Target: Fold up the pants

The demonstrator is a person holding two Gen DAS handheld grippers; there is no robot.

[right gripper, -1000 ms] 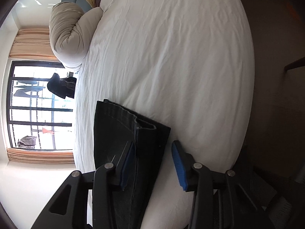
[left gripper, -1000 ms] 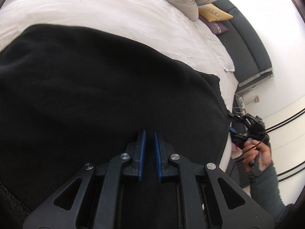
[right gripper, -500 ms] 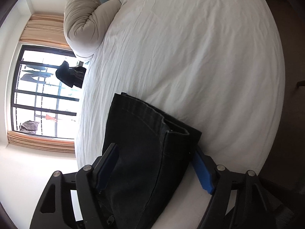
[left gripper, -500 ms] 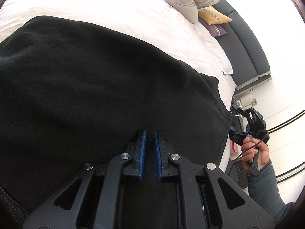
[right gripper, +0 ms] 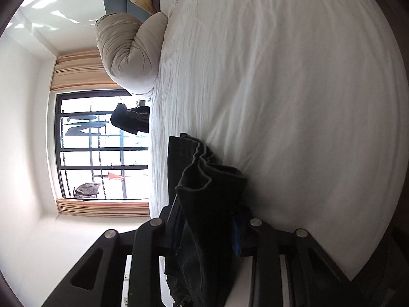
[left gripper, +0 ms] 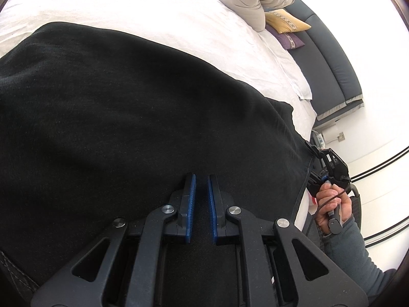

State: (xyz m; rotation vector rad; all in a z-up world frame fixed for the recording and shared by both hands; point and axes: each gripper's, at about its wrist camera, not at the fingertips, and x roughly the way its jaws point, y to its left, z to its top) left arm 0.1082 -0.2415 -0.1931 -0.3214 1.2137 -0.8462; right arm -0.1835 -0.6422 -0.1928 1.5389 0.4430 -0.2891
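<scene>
The black pants (left gripper: 127, 117) lie spread on the white bed (left gripper: 153, 12) and fill most of the left wrist view. My left gripper (left gripper: 201, 179) rests on the fabric, its blue pads close together with pants cloth between them. In the right wrist view the pants' hem end (right gripper: 204, 179) is bunched and lifted off the bed (right gripper: 281, 102). My right gripper (right gripper: 207, 217) is shut on that bunched cloth. The right gripper also shows in the left wrist view (left gripper: 317, 163) at the pants' right edge, held by a hand.
A rolled beige duvet (right gripper: 127, 53) and yellow and purple cushions (left gripper: 286, 21) lie at the bed's head by a dark headboard (left gripper: 329, 58). A window with bars (right gripper: 102, 148) and curtains is beyond the bed. The bed edge drops off near the right gripper.
My right gripper moved onto the pants' hem end and closed on it, bunching and lifting the cloth. My left gripper stayed put on the pants.
</scene>
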